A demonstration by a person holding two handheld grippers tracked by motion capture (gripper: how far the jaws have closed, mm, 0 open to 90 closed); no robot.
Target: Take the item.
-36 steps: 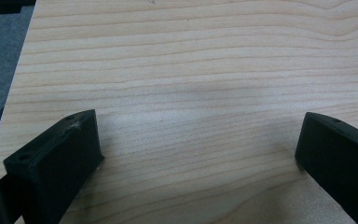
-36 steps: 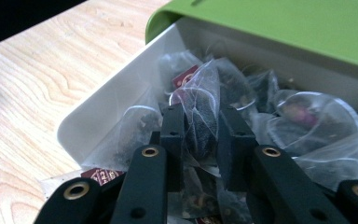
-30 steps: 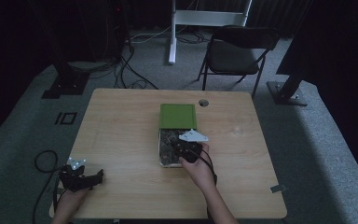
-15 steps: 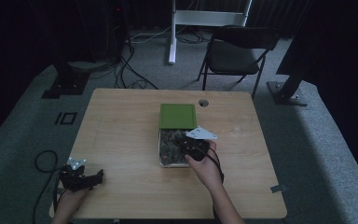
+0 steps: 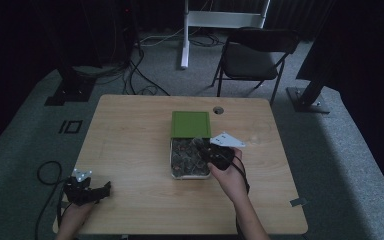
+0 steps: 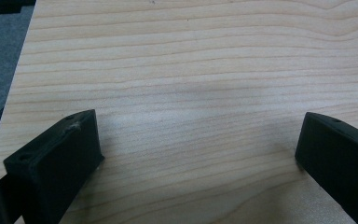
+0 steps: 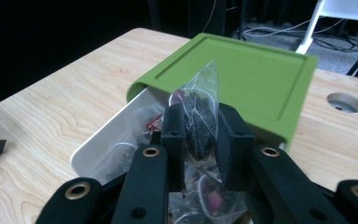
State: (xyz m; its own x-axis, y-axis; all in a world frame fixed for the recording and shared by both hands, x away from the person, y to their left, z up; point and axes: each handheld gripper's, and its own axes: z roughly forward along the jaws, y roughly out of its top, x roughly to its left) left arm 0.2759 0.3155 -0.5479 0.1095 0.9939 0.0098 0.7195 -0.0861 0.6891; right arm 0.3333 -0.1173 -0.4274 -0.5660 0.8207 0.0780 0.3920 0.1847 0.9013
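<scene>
Right gripper (image 5: 211,154) sits over the right edge of the white box (image 5: 172,161) mid-table (image 5: 130,130). In the right gripper view its jaws are pinched on a clear sachet (image 7: 199,119) with dark contents; the sachet stands upright between the pads, its top corner poking above them. Right gripper (image 7: 200,133) is just above the open part of the box (image 7: 102,147), which holds more sachets, hard to count. The green lid (image 5: 190,124) is slid toward the far side, covering the far part of the box and leaving the near part open. Lid (image 7: 242,70) is flat, with a shallow recessed top. A grey plate (image 5: 226,139) is on top of the right gripper. The right hand (image 5: 230,177) holds it from the near side, cable looped beside the wrist.

Left gripper (image 5: 87,187) rests at the near left corner of the table, well apart from the box, held by the left hand (image 5: 72,215). In the left gripper view the jaws are spread wide with nothing between them, only bare wood table (image 6: 191,79) under them. Left gripper (image 6: 198,144) is low over the surface; touching or not, cannot tell.

A round hole (image 5: 218,110) in the table is just beyond the lid's far right corner. A black folding chair (image 5: 252,57) stands past the far edge on grey carpet.
</scene>
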